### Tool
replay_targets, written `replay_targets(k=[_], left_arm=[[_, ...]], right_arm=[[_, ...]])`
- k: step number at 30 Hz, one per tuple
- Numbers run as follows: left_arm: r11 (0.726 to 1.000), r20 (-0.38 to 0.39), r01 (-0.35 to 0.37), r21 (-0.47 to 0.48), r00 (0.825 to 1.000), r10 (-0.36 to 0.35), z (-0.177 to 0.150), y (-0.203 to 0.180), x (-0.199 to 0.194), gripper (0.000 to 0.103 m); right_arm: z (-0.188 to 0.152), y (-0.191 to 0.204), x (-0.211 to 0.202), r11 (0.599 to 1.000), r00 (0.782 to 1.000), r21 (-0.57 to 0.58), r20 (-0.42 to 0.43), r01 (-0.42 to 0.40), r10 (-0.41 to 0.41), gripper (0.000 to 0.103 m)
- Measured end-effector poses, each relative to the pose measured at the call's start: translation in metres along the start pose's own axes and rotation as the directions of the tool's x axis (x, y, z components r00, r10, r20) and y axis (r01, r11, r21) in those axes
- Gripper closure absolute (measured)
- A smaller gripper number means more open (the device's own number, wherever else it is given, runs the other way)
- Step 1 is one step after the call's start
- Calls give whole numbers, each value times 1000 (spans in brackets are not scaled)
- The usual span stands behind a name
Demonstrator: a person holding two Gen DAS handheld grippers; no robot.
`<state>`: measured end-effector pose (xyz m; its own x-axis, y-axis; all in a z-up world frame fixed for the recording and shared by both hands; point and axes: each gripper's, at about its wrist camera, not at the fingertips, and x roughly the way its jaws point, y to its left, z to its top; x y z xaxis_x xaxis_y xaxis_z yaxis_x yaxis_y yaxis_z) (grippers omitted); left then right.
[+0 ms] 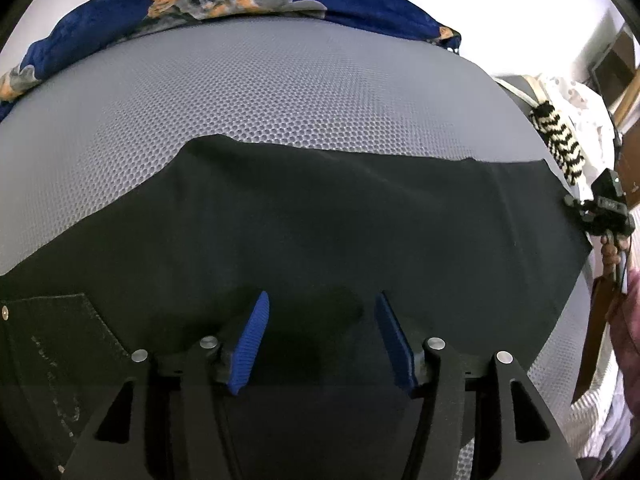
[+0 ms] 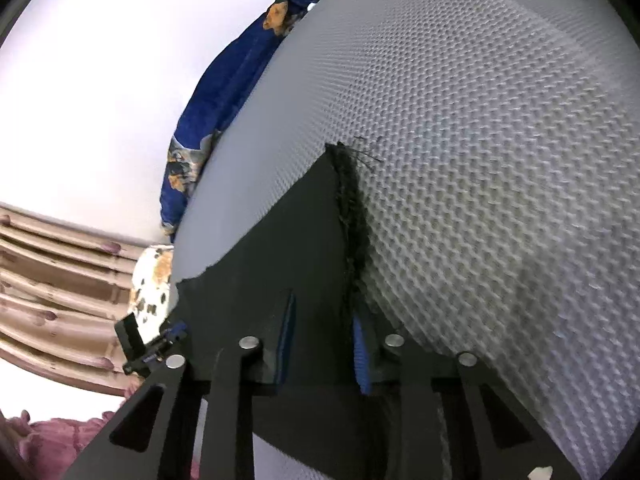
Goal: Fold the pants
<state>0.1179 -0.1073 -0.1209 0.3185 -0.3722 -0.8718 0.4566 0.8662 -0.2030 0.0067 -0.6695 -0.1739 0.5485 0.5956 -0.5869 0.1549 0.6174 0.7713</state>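
Black pants (image 1: 320, 220) lie flat on a grey honeycomb mat (image 1: 280, 80), with a back pocket (image 1: 60, 344) at the lower left. My left gripper (image 1: 322, 320) hovers open just above the cloth, blue pads (image 1: 250, 344) apart and empty. In the right wrist view the pants' frayed hem end (image 2: 352, 208) lies on the mat (image 2: 480, 160). My right gripper (image 2: 324, 320) is at that hem with cloth between its blue pads (image 2: 360, 356); the jaws stand apart.
A blue patterned blanket (image 1: 240, 4) lies along the mat's far edge and shows in the right view (image 2: 224, 100). A black-and-white knitted item (image 1: 560, 144) hangs at the right. The other gripper (image 1: 604, 208) shows at the pants' right end.
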Motion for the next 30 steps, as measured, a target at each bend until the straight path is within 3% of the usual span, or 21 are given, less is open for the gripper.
replay_targets(k=[2, 6, 8, 15, 20, 30], left_arm=[[1000, 11, 0, -9, 1000, 0, 1, 1, 1, 44], [1000, 23, 4, -28, 1000, -3, 4, 2, 0, 44], [999, 30, 22, -47, 999, -20, 5, 5, -5, 44], [998, 114, 28, -62, 993, -21, 2, 19, -39, 44], [994, 172, 46, -103, 985, -28, -7, 41, -66, 44], [986, 232, 47, -160, 973, -9, -41, 87, -95, 44]], right_arm=[[-1, 2, 5, 1000, 1000, 11, 12, 3, -4, 93], [-11, 20, 3, 995, 993, 23, 69, 94, -95, 94], [-16, 30, -1, 993, 989, 64, 105, 98, -104, 95], [-33, 115, 9, 995, 983, 47, 155, 88, -94, 95], [-45, 169, 44, 999, 993, -3, 113, 34, -33, 95], [-56, 239, 172, 995, 998, -98, -67, 15, -22, 95]])
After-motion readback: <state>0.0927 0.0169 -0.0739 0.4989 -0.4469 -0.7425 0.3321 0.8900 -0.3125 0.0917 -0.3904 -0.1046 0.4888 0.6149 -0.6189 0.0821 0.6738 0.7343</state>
